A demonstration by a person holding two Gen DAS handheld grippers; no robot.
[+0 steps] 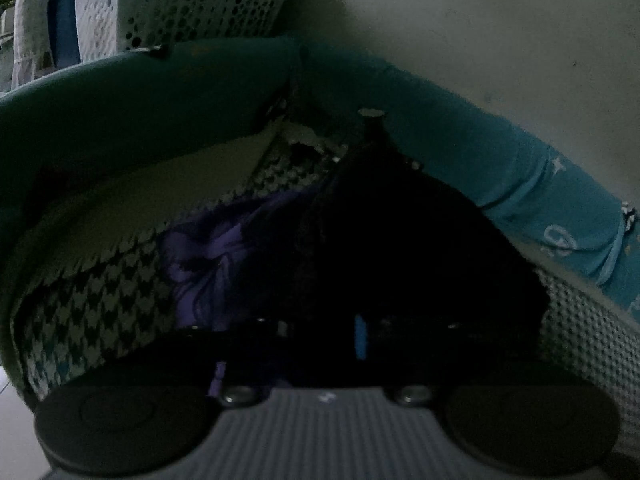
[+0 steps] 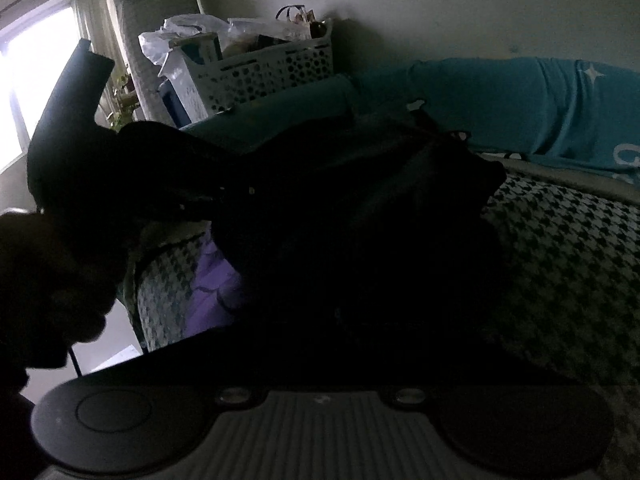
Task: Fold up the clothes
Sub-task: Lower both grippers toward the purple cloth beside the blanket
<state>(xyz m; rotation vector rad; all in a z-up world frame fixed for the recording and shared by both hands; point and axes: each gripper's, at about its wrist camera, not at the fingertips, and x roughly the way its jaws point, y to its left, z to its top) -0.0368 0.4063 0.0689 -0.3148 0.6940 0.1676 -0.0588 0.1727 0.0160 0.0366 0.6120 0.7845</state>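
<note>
dark garment (image 2: 360,216) heaped on houndstooth bed cover (image 2: 568,256), purple cloth (image 1: 208,256) just beside it | left hand-held gripper (image 1: 320,332) pressed together in dark folds; grip too dark to tell | right hand-held gripper (image 2: 320,320) pressed together, lost in garment | teal bolster (image 1: 460,136) behind; basket (image 2: 264,68) by wall

Both the left hand-held gripper (image 1: 320,332) and the right hand-held gripper (image 2: 320,320) are closed, angled downward.
</note>
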